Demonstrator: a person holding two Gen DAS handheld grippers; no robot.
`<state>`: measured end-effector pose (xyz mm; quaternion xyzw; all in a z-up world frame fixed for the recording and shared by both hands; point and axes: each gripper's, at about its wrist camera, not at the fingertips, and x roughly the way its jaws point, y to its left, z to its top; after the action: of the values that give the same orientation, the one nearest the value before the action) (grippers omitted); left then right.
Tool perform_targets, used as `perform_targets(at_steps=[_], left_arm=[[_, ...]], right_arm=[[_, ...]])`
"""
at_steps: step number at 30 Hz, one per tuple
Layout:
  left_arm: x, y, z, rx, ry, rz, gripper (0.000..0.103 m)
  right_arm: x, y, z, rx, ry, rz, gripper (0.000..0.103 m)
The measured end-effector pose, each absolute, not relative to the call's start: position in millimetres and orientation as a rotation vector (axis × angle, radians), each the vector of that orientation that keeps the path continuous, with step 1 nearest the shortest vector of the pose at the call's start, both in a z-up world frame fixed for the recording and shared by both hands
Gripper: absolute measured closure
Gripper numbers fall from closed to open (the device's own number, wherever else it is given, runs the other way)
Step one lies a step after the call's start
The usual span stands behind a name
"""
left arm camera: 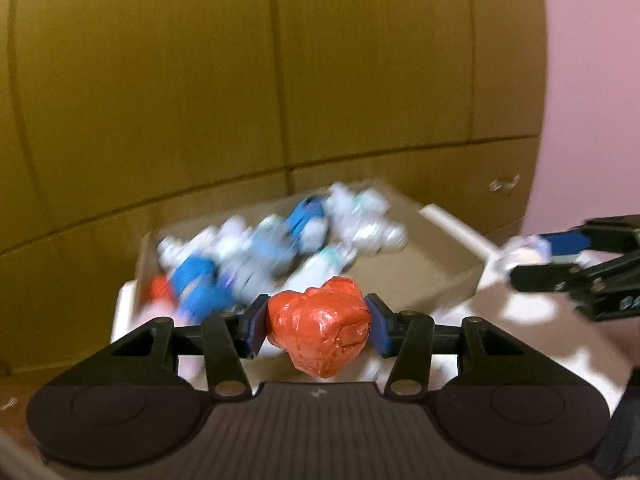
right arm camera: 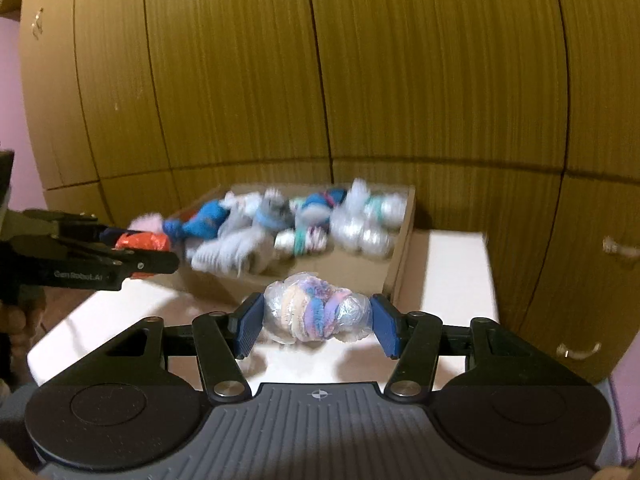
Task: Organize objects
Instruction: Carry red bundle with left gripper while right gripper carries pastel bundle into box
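Note:
My left gripper (left arm camera: pixel 317 330) is shut on an orange plastic-wrapped bundle (left arm camera: pixel 320 332), held above the near edge of a cardboard box (left arm camera: pixel 448 276). The box holds several wrapped bundles, blue, white and grey (left arm camera: pixel 280 248). My right gripper (right arm camera: pixel 316 326) is shut on a clear-wrapped pastel bundle (right arm camera: pixel 316 314), held above the white table (right arm camera: pixel 452 280) in front of the box (right arm camera: pixel 400 248). The right gripper shows at the right edge of the left wrist view (left arm camera: pixel 532 258). The left gripper with the orange bundle shows at the left of the right wrist view (right arm camera: pixel 138 250).
Brown wooden cabinet doors (right arm camera: pixel 360 80) stand close behind the table, with metal handles (right arm camera: pixel 576 350) at the right. A pink wall (left arm camera: pixel 592 100) lies to one side. The box sits at the table's back edge.

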<state>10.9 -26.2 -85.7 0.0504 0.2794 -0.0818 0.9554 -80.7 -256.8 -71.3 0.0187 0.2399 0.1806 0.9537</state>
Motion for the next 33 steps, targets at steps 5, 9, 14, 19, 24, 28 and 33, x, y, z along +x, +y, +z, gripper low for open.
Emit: perform_targets(at_steps=[5, 9, 14, 19, 24, 28, 33], left_arm=[[51, -49, -69, 0.134, 0.595, -0.264, 0.056], [82, -59, -78, 0.134, 0.658, -0.306, 0.056], [107, -66, -96, 0.173, 0.739, -0.331, 0.056], [122, -66, -110, 0.213, 0.813, -0.358, 0.056], [137, -62, -120, 0.232, 0.844, -0.349, 0.056], [141, -58, -122, 0.207, 0.824, -0.316, 0.056], [145, -57, -123, 0.168, 0.79, -0.247, 0.056]], right_arm=[[-55, -258, -47, -0.046, 0.466, 0.389, 0.04], [-35, -250, -43, -0.138, 0.475, 0.428, 0.04], [-7, -238, -52, -0.251, 0.518, 0.484, 0.04], [20, -227, -64, -0.343, 0.572, 0.531, 0.04], [42, -218, -82, -0.383, 0.624, 0.583, 0.04], [54, -210, -93, -0.402, 0.647, 0.611, 0.039], [66, -204, -99, -0.413, 0.662, 0.618, 0.039]])
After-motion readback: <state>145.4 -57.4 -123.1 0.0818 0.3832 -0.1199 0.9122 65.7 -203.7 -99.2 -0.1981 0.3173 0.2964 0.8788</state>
